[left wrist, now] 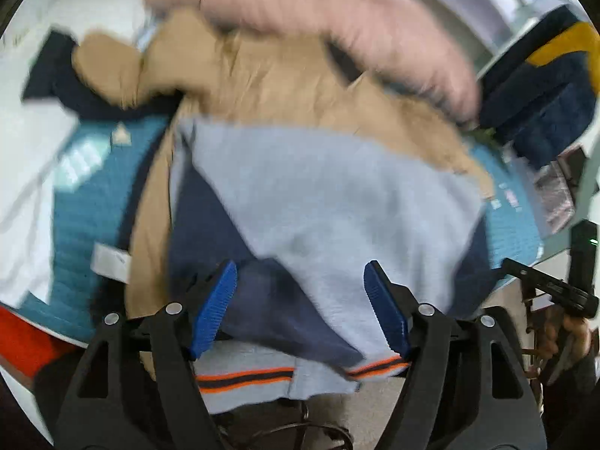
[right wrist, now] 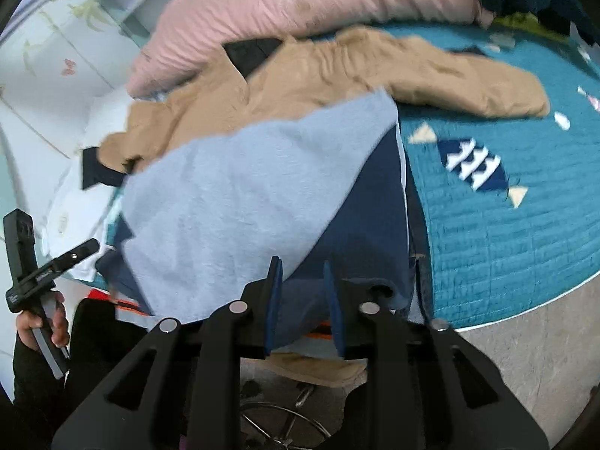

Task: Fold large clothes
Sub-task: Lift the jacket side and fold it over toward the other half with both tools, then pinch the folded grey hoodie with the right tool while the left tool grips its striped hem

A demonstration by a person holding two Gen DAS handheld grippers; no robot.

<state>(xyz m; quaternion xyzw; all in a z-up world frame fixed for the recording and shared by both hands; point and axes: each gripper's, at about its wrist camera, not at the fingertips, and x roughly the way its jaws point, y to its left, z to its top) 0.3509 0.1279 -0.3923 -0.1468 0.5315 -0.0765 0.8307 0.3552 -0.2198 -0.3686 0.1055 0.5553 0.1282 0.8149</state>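
Note:
A light blue and navy sweater [left wrist: 322, 202] with an orange-striped hem [left wrist: 247, 375] lies on top of a tan jacket [left wrist: 285, 75] on the teal quilted mat [left wrist: 86, 206]. My left gripper [left wrist: 300, 307] is open, its blue pads on either side of the sweater's lower part near the hem. In the right wrist view the same sweater [right wrist: 240, 202] covers the tan jacket [right wrist: 337, 71]. My right gripper [right wrist: 303, 307] has its pads close together, pinching a fold of the navy part of the sweater at the edge of the mat [right wrist: 506, 247].
A pink quilted garment [left wrist: 337, 11] lies behind the jacket and also shows in the right wrist view [right wrist: 300, 3]. A navy and yellow garment [left wrist: 543, 86] lies at the far right. White fabric [left wrist: 26, 195] lies left. A chair base [right wrist: 285, 423] stands on the floor below.

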